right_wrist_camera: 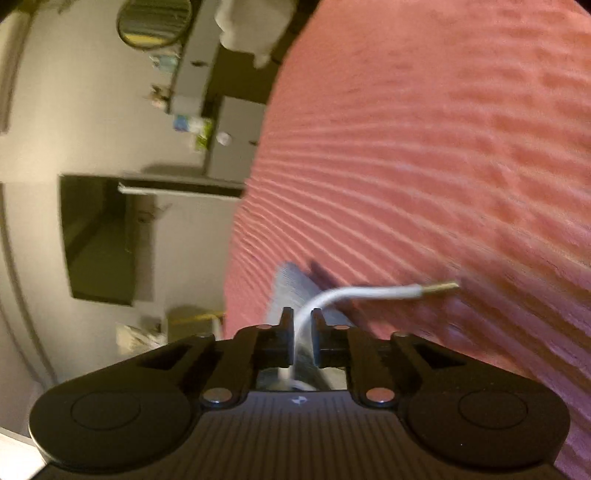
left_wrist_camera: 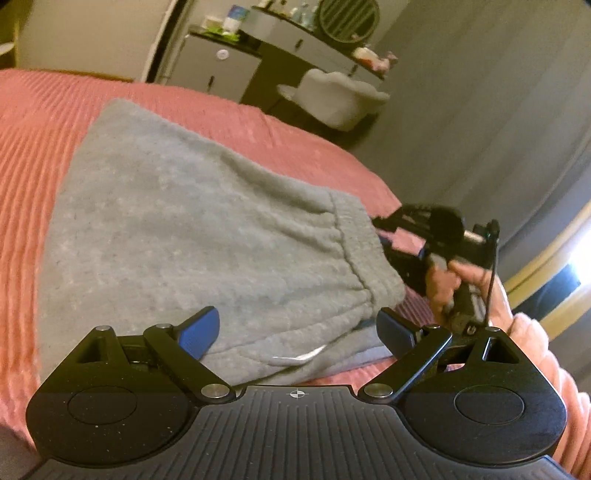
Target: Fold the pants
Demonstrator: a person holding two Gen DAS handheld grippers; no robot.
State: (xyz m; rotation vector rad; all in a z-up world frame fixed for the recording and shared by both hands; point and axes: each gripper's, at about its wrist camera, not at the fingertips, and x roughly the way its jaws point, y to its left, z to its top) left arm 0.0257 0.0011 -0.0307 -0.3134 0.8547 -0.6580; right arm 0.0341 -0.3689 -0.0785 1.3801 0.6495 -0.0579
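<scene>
Grey pants [left_wrist_camera: 207, 229], left tongs [left_wrist_camera: 299, 332] agape, right tongs [right_wrist_camera: 303, 325] pinching drawstring [right_wrist_camera: 369, 293]

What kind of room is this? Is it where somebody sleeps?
Probably a bedroom. The grey pants lie on a bed with a ribbed pink bedspread. Behind it is a dresser with a round mirror and a soft white chair.

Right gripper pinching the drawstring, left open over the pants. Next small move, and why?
Probably tuck the white drawstring down against the waistband of the grey fleece pants, then release. The right gripper is shut on the cord, which sticks out over the pink ribbed bedspread; the left gripper is open, holding nothing.
</scene>
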